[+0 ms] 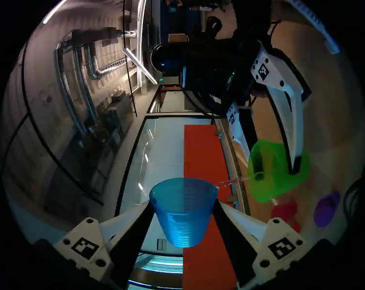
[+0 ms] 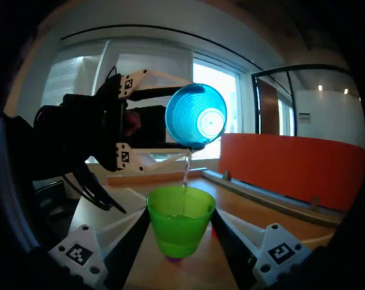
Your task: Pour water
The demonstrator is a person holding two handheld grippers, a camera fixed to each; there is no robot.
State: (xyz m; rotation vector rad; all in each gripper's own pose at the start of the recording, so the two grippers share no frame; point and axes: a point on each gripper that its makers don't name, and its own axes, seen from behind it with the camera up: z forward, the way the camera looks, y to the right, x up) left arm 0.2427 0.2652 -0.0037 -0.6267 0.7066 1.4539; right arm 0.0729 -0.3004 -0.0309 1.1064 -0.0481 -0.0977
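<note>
My left gripper [image 1: 183, 209] pinches the blue cup [image 1: 183, 212] between its 2 fingers, with 1 pad pressed on each side of the wall below the rim. In the left gripper view the cup sits square between my fingers. In the right gripper view I see the same cup tipped over on its side, its open mouth turned toward the camera and its lip at the bottom. A thin thread of water [image 2: 185, 169] falls from that lip straight down into the green cup [image 2: 181, 220].

My right gripper [image 2: 181, 217] grips the green cup the same way, both fingers pressing on its sides. The cup stands upright between them, directly beneath the blue cup, with a gap of air that the water crosses. Through the translucent green wall I can see a water surface somewhat below the rim. In the left gripper view the green cup hangs to the right of the blue one, and the stream runs from the blue rim across into the green mouth.

Below the cups lies the wooden table [image 2: 259, 212], with an orange panel [image 2: 293, 164] running along its far edge. A red cup [image 1: 285, 211] and a purple cup [image 1: 326, 208] rest on the table near each other, apart from the 2 cups I hold. In the right gripper view something purple peeks out under the green cup's base, and too little of it shows for me to tell what it is.
</note>
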